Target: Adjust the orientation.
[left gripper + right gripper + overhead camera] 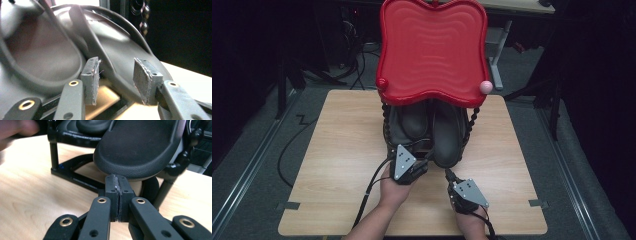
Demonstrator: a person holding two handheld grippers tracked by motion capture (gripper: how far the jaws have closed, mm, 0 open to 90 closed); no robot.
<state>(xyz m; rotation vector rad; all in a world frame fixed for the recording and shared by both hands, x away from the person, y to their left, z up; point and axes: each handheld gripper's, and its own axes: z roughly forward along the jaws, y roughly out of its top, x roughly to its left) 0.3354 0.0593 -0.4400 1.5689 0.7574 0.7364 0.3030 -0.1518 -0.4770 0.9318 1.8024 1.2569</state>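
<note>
Nearest, the right gripper is clenched on nothing; the left gripper, released, straddles perhaps a shoe's heel, nothing lifted yet.

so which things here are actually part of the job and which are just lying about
In play, judging by where the grippers are:
- left shoe, left gripper open at its heel
- right shoe, right gripper shut just short of it
- black rack holding both shoes

Just there:
- red tray on top of the rack
- tape marks on the table
</note>
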